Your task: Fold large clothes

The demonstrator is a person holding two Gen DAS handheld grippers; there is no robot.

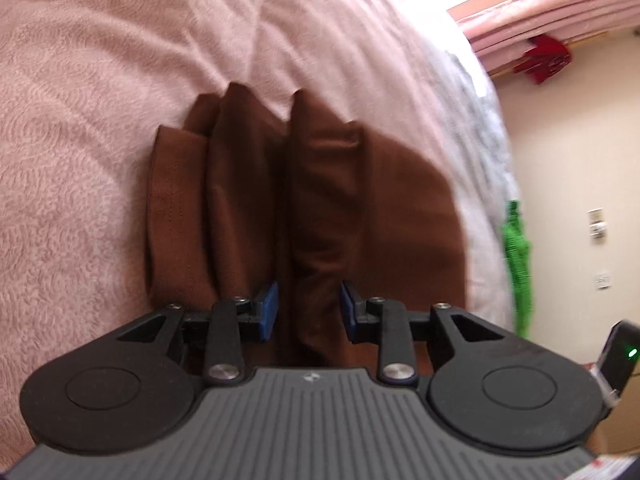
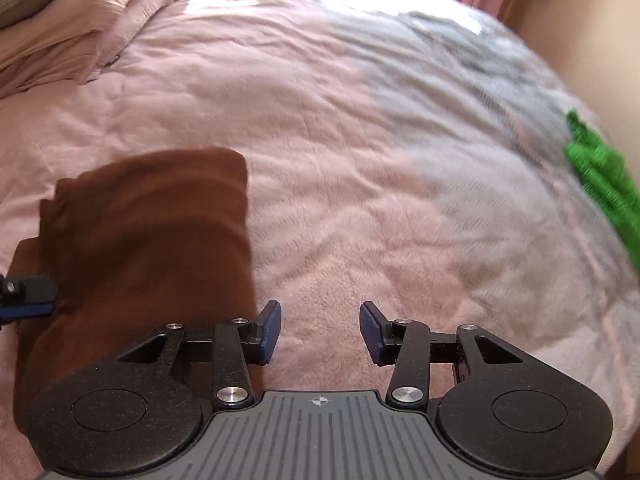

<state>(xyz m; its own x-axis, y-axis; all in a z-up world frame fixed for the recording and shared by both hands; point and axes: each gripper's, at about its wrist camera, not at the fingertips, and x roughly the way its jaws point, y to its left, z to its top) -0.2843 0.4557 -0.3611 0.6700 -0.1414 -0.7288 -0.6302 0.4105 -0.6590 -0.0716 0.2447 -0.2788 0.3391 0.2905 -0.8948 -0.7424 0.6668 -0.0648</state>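
Note:
A brown garment (image 1: 256, 200) lies bunched in several long folds on the pink bedspread (image 1: 100, 120). My left gripper (image 1: 308, 308) is open just over its near end, and one ridge of brown cloth runs between the blue pads without being pinched. In the right wrist view the same brown garment (image 2: 152, 240) lies at the left. My right gripper (image 2: 320, 330) is open over bare bedspread (image 2: 340, 220) just right of the garment's edge, with nothing between its fingers. A finger of the left gripper (image 2: 28, 292) shows at the far left on the cloth.
A green garment (image 2: 600, 176) lies at the bed's right edge. A grey patterned blanket (image 2: 480, 80) covers the far right of the bed, and pink pillows (image 2: 72, 40) are at the back left. A wall (image 1: 568, 160) and pink curtains (image 1: 560, 12) stand beyond.

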